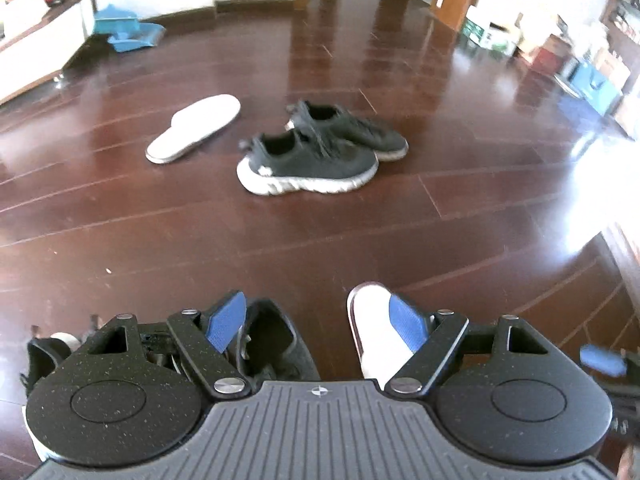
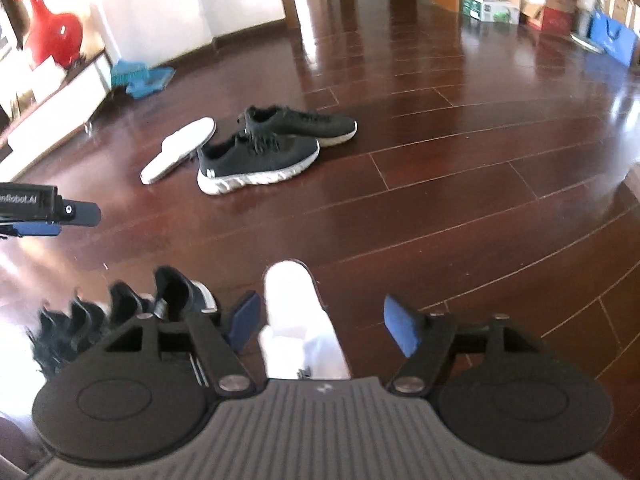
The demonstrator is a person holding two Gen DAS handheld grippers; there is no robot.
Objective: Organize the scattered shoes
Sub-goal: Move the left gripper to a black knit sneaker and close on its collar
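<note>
Two black sneakers (image 1: 320,148), parallel, toes rightward

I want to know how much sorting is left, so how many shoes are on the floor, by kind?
Black sneakers: at least 4, namely two far ones and at least two near ones part hidden by the grippers.
White slippers: 2, one far and one near.
Total: at least 6.

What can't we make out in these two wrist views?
- Near black shoes: motion-blurred in the right wrist view, largely covered by the gripper body in the left; count unclear.
- Near white slipper: heel end hidden under the right gripper body.
- Far black sneakers: they overlap, so contact is unclear.
- Left gripper: open, apparently empty.
</note>
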